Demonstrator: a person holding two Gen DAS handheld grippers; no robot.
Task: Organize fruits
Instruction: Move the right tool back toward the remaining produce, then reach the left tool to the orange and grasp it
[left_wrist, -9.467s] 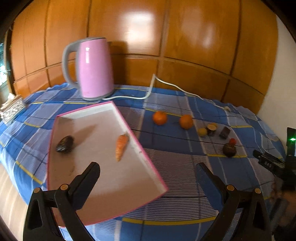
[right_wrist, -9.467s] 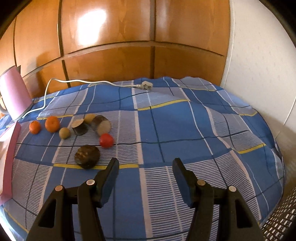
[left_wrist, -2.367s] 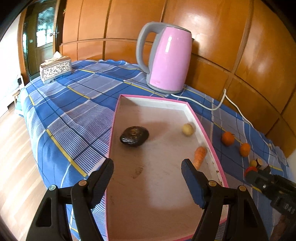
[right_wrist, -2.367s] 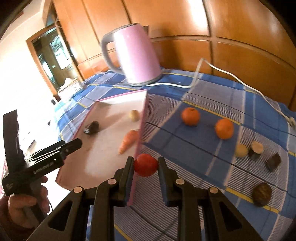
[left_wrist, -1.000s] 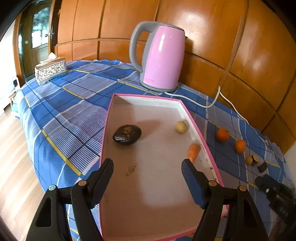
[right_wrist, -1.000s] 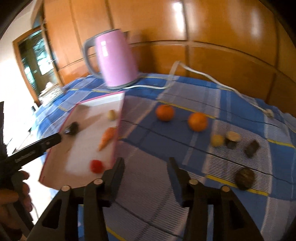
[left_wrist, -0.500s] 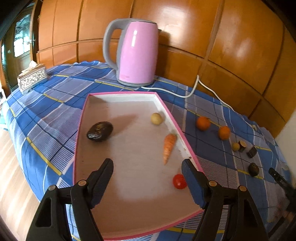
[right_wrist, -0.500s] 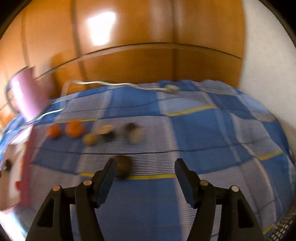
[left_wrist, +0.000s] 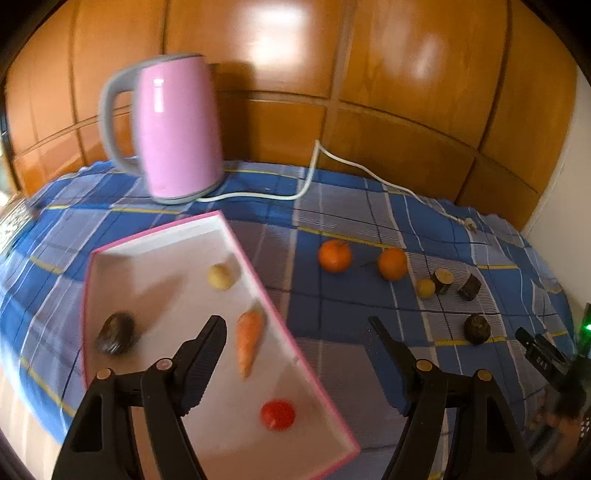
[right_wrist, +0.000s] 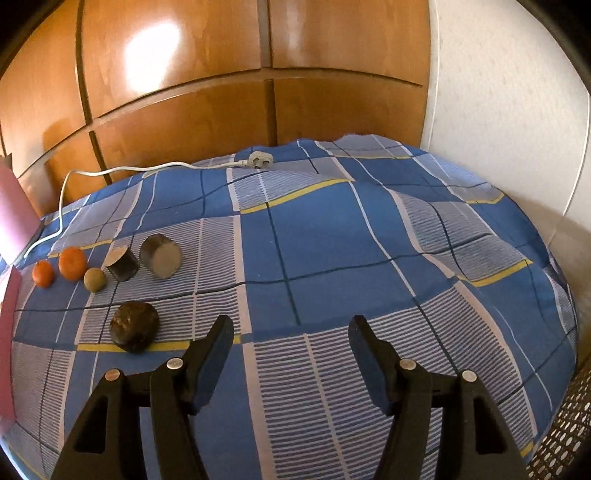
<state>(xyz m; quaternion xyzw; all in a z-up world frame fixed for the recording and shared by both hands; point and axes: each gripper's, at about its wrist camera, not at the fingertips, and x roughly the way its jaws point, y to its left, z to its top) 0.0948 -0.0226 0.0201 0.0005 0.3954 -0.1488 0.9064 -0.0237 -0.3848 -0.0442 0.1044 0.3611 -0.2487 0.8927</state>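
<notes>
Right gripper (right_wrist: 290, 328) jaws wide, just been opening, nothing between them, over the blue checked cloth (right_wrist: 332, 229) beside the dark avocado (right_wrist: 135, 330). Left gripper (left_wrist: 297, 332) wide, empty, above the pink-rimmed tray (left_wrist: 155, 295). Tray holds 1 tomato (left_wrist: 277, 414), 1 carrot (left_wrist: 249, 341), 1 dark avocado (left_wrist: 115, 332), 1 small yellow fruit (left_wrist: 221, 277). 2 oranges (left_wrist: 334, 255) lie on the cloth.

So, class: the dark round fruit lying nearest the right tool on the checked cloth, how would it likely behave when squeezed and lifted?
The dark round fruit looks rounded with a flattish underside, so it may roll a little if nudged. Its rough, matt skin suggests it would not be slippery. It lies apart from the cut pieces, so the open right tool could probably close on it cleanly.
</notes>
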